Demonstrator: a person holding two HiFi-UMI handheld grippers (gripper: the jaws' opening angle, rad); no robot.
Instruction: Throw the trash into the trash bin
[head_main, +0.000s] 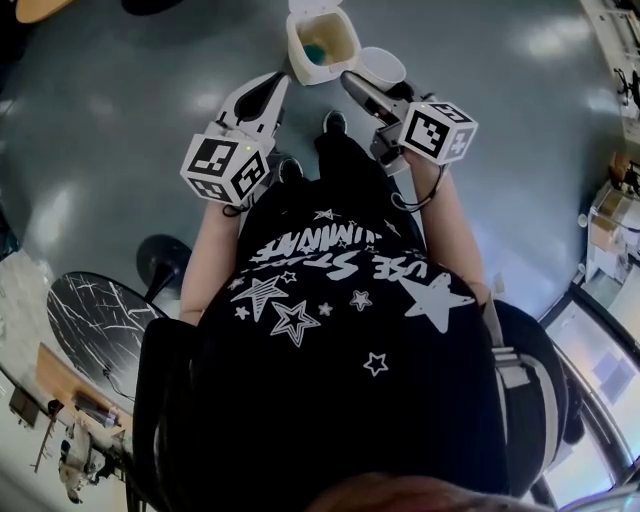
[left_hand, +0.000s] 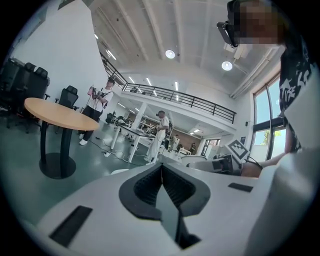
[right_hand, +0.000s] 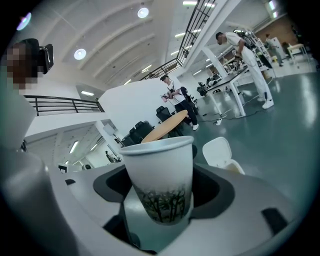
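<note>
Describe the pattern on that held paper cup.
Dark tree silhouettes low on the white paper cup; clearest in the right gripper view.

Top edge of the head view chops off the trash bin's (head_main: 298, 58) lid, and the teal thing (head_main: 316, 52) inside is too small to tell. The paper cup (head_main: 383, 66) is half behind the right gripper (head_main: 352, 82) — in the right gripper view, its base disappears between the fingers (right_hand: 212, 192).

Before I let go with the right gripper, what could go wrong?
The white paper cup appears beside the open cream plastic bin, not over its mouth; released now it may land on the grey floor. The right gripper holds only the cup's lower part in its jaws, so it could tip.
</note>
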